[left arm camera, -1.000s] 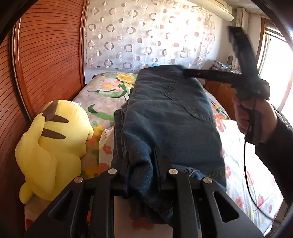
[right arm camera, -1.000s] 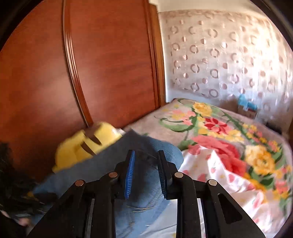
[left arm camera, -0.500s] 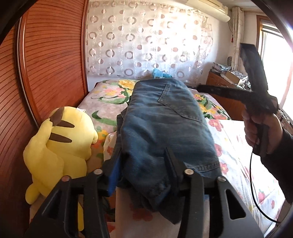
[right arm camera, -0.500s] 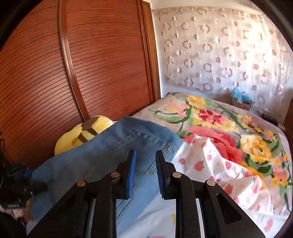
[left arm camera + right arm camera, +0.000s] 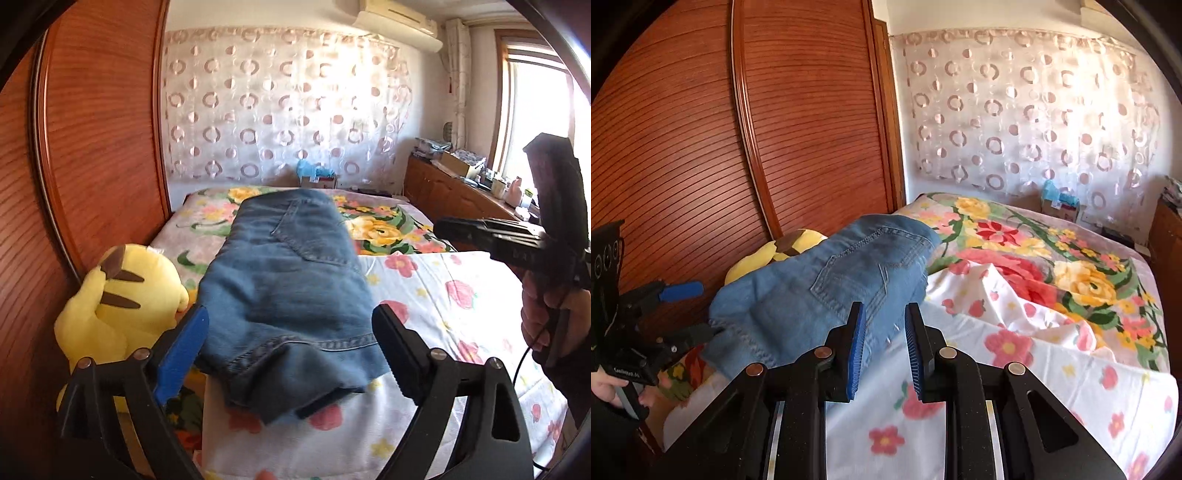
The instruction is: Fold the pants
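Your left gripper has just been opening and stands wide, clear of the folded jeans on the bed. Your right gripper stands narrow, holding nothing.

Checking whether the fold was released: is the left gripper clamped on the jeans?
No. The left gripper stands wide open, its fingers clear of the folded jeans lying on the bed.

Left tool jaws just opened wide, folded jeans lying free between, on bed.
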The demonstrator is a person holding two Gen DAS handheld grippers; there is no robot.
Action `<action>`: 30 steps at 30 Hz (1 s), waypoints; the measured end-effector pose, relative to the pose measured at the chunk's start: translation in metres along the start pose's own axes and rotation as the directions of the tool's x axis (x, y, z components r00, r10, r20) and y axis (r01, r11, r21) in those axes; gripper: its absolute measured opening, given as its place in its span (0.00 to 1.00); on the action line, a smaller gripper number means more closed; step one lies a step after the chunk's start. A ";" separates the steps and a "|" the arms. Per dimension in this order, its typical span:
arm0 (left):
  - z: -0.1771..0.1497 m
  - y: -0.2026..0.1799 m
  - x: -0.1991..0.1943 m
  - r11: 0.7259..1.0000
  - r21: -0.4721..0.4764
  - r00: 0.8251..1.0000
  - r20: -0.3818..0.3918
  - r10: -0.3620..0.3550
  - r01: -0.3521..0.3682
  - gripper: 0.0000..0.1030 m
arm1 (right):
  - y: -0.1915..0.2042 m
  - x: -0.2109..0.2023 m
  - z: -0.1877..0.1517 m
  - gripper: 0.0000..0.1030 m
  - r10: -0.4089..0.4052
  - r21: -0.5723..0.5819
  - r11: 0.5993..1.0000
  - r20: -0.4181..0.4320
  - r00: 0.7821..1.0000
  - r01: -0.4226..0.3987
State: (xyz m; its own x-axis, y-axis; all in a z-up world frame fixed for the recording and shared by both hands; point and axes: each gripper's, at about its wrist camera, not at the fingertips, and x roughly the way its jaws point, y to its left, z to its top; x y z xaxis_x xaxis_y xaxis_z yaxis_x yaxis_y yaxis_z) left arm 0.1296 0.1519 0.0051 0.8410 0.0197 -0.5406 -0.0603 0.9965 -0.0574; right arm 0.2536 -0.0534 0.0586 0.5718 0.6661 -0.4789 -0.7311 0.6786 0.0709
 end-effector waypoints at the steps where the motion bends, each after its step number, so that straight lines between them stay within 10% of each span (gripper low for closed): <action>1: 0.001 -0.005 -0.004 1.000 0.007 1.000 0.008 -0.004 0.003 0.92 | 0.001 -0.008 -0.004 0.22 -0.003 -0.001 1.000 0.003 1.000 0.003; 10: -0.002 -0.039 -0.022 0.999 0.034 0.999 0.029 -0.042 0.041 1.00 | 0.012 -0.074 -0.038 0.31 -0.072 0.008 0.997 0.034 0.997 0.072; 22: -0.020 -0.090 -0.042 0.997 0.064 0.998 0.030 -0.050 0.048 0.99 | 0.028 -0.147 -0.085 0.69 -0.227 0.063 0.973 0.049 0.973 0.224; 30: -0.029 -0.124 -0.053 0.996 0.074 0.999 0.020 -0.041 0.039 0.99 | 0.048 -0.194 -0.106 0.72 -0.304 0.114 0.948 0.061 0.951 0.296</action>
State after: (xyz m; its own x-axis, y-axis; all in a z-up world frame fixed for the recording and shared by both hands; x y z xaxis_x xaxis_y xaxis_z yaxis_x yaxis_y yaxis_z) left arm 0.0765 0.0254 0.0165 0.8532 -0.0192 -0.5212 0.0126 0.9998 -0.0162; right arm 0.0681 -0.1831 0.0622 0.7886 0.4458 -0.4236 -0.4815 0.8761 0.0256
